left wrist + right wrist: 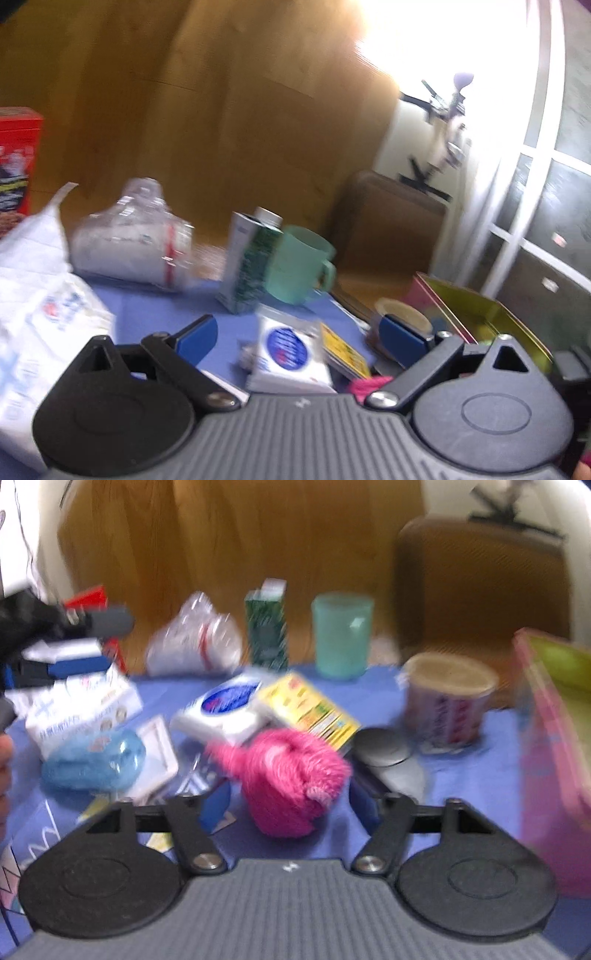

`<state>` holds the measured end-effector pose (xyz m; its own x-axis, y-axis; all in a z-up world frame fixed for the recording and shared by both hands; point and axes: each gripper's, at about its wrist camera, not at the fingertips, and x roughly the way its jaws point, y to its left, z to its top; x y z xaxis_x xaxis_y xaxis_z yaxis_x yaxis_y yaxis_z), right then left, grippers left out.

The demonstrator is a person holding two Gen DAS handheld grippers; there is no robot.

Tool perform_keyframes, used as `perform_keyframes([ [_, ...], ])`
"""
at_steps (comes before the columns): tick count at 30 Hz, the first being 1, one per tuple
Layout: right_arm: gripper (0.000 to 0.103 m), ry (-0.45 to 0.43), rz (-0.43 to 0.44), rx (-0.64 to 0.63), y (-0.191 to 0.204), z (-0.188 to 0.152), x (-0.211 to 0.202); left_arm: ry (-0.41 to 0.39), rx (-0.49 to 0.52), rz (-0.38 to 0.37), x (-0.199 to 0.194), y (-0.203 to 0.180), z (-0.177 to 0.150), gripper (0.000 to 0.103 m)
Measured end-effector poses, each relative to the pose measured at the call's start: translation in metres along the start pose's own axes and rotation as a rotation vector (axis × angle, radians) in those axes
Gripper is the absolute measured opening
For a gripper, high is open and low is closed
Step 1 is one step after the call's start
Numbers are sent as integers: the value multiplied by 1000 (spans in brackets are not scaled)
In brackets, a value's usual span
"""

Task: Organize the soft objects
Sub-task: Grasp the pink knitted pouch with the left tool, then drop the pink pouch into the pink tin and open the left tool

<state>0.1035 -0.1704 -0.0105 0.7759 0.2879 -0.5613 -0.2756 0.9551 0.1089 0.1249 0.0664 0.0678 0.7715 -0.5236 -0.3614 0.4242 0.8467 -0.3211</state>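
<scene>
A fuzzy pink soft thing [291,775] lies on the blue cloth just ahead of my right gripper [291,805], between its wide-open blue fingers; I cannot tell whether they touch it. A fuzzy light blue soft thing [92,762] lies to the left. My left gripper [303,338] is open and empty above a white packet with a blue disc [291,354]; a bit of the pink thing [369,384] shows by its right finger. Both views are blurred.
On the blue cloth [461,775] stand a teal mug [341,635], a green carton [266,627], a crumpled clear bag [195,642], a yellow box [310,709], a tissue pack [85,705], a lidded tub [447,698] and a pink-and-yellow open box [557,731] at right. A wooden wall stands behind.
</scene>
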Motion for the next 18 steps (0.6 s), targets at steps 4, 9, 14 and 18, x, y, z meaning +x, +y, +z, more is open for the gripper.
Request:
perform_keyframes([
  [4, 49, -53, 1, -52, 11, -12, -21, 115, -7, -176, 16, -9, -11, 98],
  [9, 49, -137, -40, -107, 8, -40, -72, 260, 13, -380, 39, -48, -29, 79],
  [14, 49, -264, -118, -136, -6, -51, -110, 314, 77, -436, 55, -110, -32, 60],
  [18, 50, -344, -200, -64, -38, -44, -137, 287, 78, -471, 73, -161, -12, 59],
])
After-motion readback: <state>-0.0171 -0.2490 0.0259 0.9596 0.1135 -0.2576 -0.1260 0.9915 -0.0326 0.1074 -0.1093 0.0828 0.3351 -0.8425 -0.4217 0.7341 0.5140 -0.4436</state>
